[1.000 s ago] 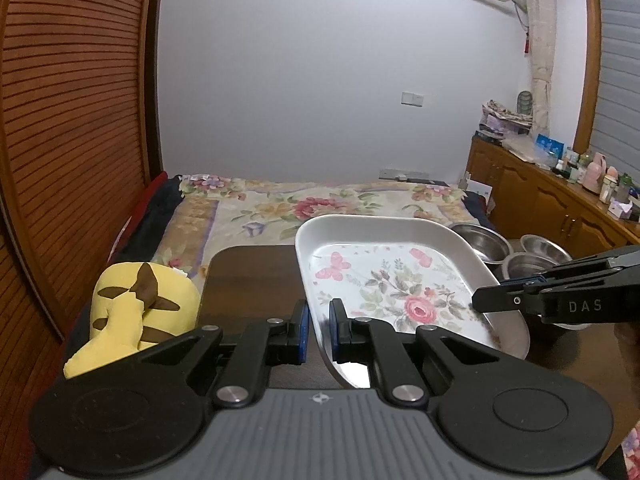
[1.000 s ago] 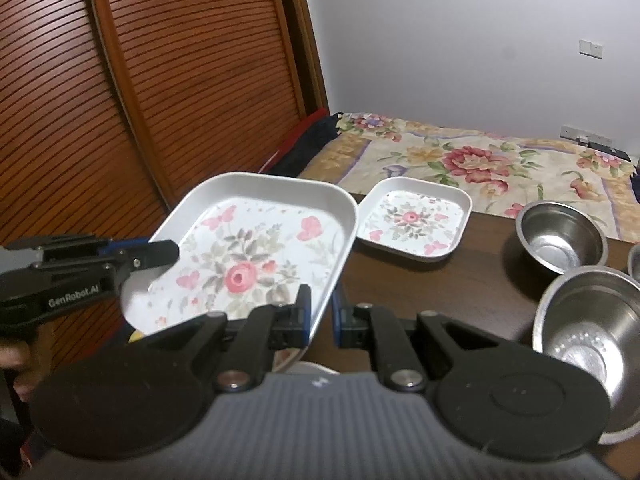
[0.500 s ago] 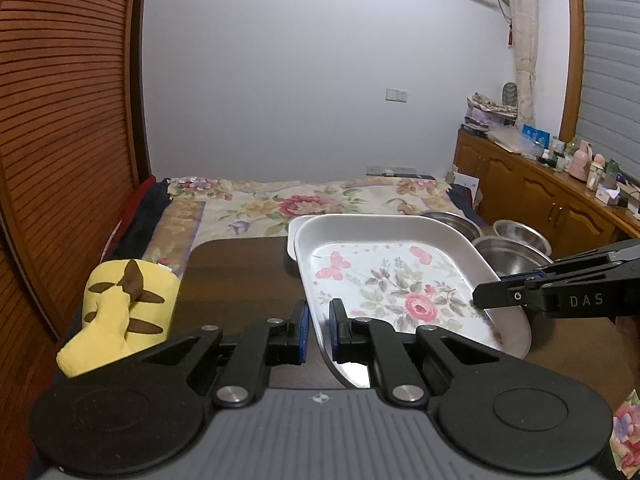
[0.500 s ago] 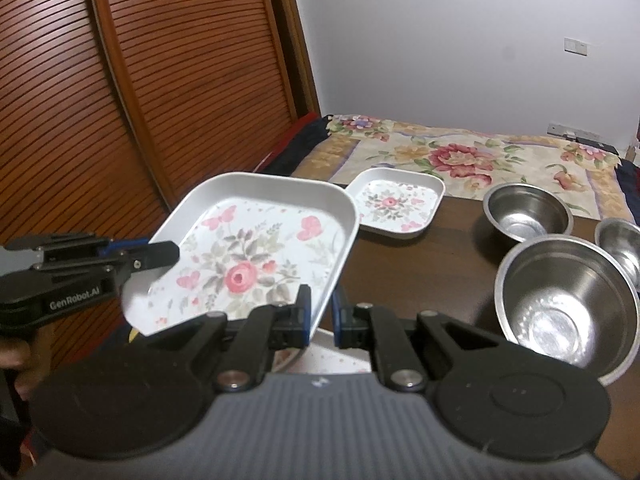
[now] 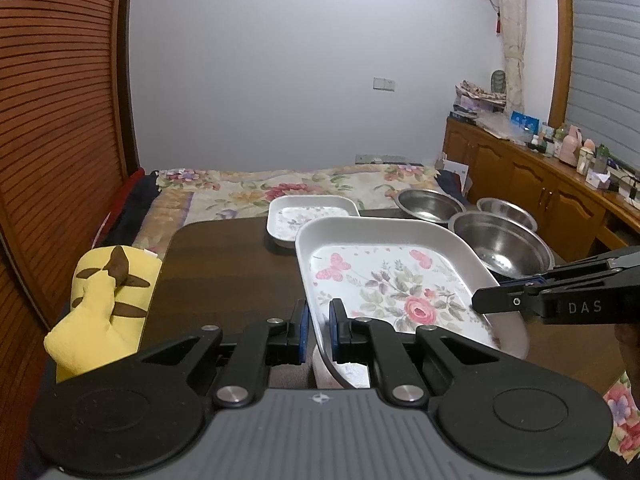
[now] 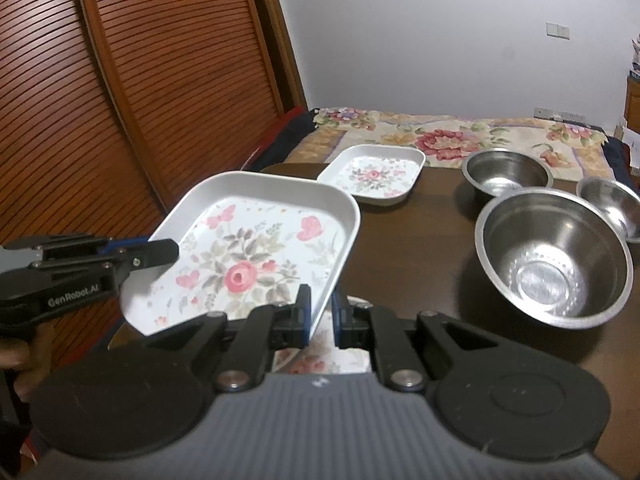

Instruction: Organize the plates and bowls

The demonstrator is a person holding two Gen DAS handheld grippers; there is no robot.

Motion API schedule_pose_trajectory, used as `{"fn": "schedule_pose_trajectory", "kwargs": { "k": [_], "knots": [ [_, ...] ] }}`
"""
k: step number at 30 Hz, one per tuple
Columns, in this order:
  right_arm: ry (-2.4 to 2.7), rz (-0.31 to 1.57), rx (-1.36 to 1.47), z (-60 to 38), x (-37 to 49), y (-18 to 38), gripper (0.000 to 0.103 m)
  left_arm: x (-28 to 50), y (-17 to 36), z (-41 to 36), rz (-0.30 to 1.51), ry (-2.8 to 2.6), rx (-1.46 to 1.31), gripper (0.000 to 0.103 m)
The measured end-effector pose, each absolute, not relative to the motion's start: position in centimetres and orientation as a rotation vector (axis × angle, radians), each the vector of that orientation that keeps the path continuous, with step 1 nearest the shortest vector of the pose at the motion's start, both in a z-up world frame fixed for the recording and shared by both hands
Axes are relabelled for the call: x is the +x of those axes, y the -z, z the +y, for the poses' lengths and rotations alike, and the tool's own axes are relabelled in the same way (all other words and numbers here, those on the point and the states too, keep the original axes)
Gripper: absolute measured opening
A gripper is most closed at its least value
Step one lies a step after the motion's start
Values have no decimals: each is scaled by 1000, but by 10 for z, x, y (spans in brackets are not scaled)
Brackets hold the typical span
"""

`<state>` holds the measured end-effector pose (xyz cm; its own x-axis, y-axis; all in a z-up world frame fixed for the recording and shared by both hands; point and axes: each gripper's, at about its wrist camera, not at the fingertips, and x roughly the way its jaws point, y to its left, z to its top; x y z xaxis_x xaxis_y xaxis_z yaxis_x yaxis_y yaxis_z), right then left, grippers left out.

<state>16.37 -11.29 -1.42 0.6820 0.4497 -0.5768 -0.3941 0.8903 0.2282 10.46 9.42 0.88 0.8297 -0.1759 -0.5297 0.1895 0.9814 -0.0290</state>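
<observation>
A yellow plush toy (image 5: 105, 300) with brown markings lies against the left edge of the dark wooden table (image 5: 224, 264). Beyond the table's far edge spreads a floral bedspread (image 5: 296, 190). Slatted wooden doors (image 6: 168, 80) line the left wall; a cluttered wooden cabinet (image 5: 540, 192) runs along the right.

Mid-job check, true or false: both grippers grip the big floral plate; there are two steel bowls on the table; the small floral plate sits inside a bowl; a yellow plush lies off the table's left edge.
1. Both the left gripper and right gripper clamp the large floral plate: true.
2. Two steel bowls: false, three.
3. Small floral plate inside a bowl: false, it sits on the table.
4. Yellow plush left of table: true.
</observation>
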Motion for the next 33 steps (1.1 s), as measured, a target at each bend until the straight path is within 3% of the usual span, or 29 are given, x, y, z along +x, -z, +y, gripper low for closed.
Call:
{"fn": "schedule_pose_trajectory", "kwargs": {
  "k": [33],
  "knots": [
    [-410,662,122,-123,142,64,12,98,48,74,618,195,26,11]
  ]
}}
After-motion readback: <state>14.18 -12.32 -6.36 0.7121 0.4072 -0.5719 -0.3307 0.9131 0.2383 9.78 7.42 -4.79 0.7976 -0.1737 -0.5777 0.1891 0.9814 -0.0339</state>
